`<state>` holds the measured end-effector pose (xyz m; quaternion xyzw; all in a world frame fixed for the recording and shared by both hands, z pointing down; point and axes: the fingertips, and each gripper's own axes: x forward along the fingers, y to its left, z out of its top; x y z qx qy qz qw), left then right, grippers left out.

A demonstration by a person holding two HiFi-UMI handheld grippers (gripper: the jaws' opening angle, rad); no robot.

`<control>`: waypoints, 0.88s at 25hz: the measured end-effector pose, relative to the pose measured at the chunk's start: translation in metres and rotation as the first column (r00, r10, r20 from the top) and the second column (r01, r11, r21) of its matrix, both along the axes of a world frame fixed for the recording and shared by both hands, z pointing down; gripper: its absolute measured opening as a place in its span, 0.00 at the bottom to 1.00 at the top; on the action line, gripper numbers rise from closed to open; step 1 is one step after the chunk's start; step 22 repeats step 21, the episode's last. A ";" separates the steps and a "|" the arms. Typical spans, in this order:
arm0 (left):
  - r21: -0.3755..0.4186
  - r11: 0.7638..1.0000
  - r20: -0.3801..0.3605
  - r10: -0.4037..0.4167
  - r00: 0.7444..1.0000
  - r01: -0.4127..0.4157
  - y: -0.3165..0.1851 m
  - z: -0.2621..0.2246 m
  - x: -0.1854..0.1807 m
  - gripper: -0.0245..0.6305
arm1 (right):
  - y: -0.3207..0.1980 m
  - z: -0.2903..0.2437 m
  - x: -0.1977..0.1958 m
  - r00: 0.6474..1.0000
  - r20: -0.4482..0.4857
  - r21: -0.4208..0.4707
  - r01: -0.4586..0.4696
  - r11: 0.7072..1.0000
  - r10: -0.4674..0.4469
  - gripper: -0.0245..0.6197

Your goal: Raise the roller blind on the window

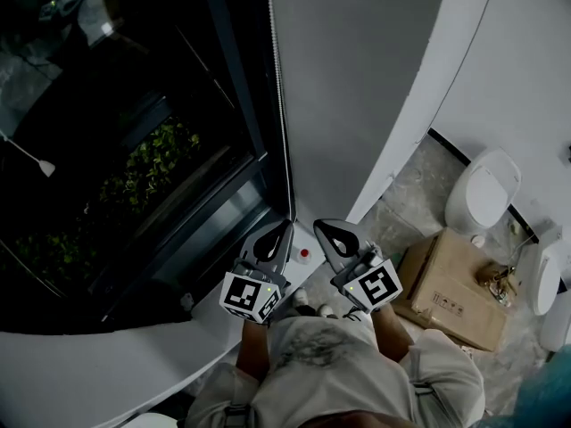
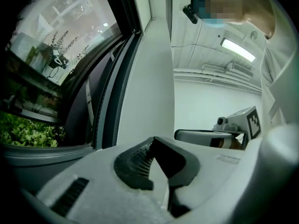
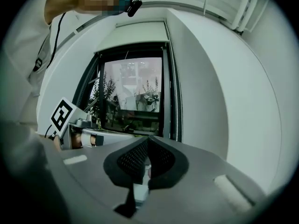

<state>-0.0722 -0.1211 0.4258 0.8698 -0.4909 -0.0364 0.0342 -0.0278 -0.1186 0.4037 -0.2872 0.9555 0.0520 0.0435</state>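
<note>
Pale shirt [image 1: 321, 355] of the person fills the near edge of head view, both forearms reaching fwd. Just beyond, left gripper [image 1: 284, 230] & right gripper [image 1: 326, 231] sit side by side, close but apart. Marker cubes face the person, tips point at the far corner where window frame meets wall.

Left gripper [image 2: 152, 143]: jaws pressed together at tips, nothing seen betw. them in its own view. Right gripper [image 3: 147, 143]: jaws also pressed together at tips. A slim gap lower down shows only a pale bit behind; can't tell what.

Bead chain [image 1: 278, 105] runs down the right edge of the dark window frame [image 1: 254, 105]. Its low end is right at left gripper's tip; contact can't be told. In right gripper view the chain [image 3: 176, 101] hangs along the frame's right edge, just left of the grey wall.

Roller blind [image 3: 140, 34] shows as a pale band across the window top, far up. Glass [image 3: 135, 92] below it is uncovered, plants visible outside.

Edges/room:
- White ledge [image 1: 107, 364] curves along the left & near side under the window.
- Small red-topped knob [image 1: 305, 255] sits on the ledge betw. the two grippers.
- Grey wall [image 1: 357, 78] stands right of the chain, then white curved wall [image 1: 517, 43].
- Floor at right holds a cardboard box [image 1: 451, 288] near right gripper's cube & a white fixture [image 1: 484, 190] farther right.
- Open room lies along the grey wall, far of the tips.
</note>
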 end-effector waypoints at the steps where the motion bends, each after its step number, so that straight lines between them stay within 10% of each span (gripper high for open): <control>1: -0.003 1.000 -0.001 0.003 1.000 -0.003 0.001 0.001 0.001 0.05 | 0.000 0.001 0.000 1.000 -0.001 -0.001 -0.001 1.000 0.001 0.05; 22: 0.022 1.000 0.012 0.002 1.000 -0.003 0.008 -0.010 -0.005 0.05 | 0.006 -0.005 -0.008 1.000 -0.006 0.011 -0.005 1.000 0.005 0.05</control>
